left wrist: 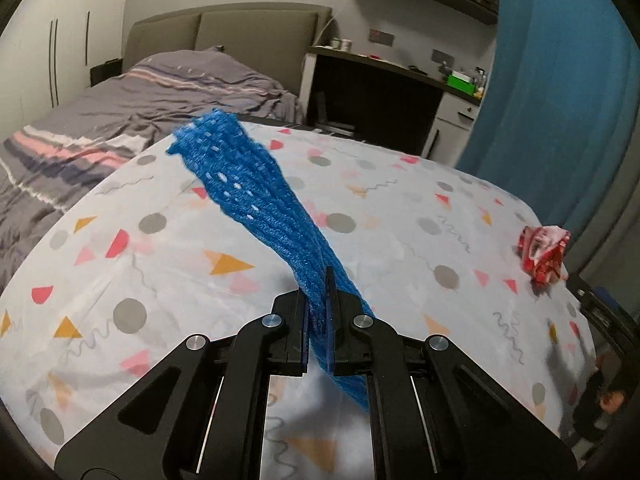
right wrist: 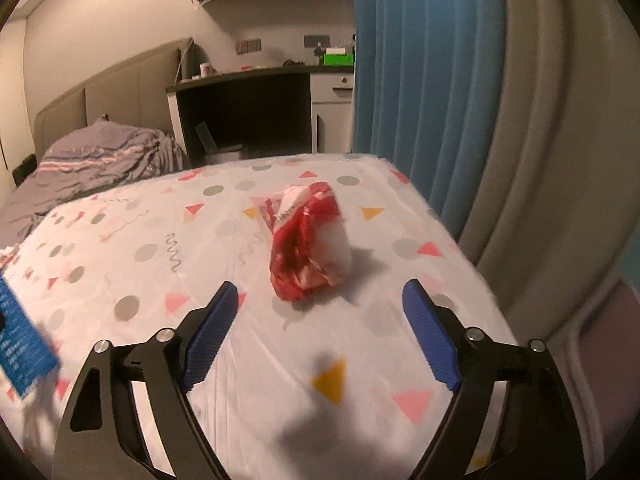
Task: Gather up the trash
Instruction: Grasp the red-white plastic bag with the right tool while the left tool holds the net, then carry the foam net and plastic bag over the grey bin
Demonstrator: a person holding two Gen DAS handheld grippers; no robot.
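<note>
My left gripper [left wrist: 318,292] is shut on a blue foam net sleeve [left wrist: 256,196] and holds it up above the patterned tablecloth [left wrist: 160,264]; the sleeve sticks out forward and up from the jaws. A crumpled red and white plastic wrapper [left wrist: 542,252] lies at the table's right edge. In the right wrist view the same wrapper [right wrist: 308,244] lies on the cloth just ahead of my right gripper [right wrist: 320,296], which is open and empty with its blue pads [right wrist: 212,336] wide apart on either side.
The table is covered with a white cloth with coloured shapes [right wrist: 120,248]. A bed with a grey striped quilt [left wrist: 120,116] stands behind it, a dark desk [left wrist: 380,96] further back, and a blue curtain [right wrist: 420,80] to the right.
</note>
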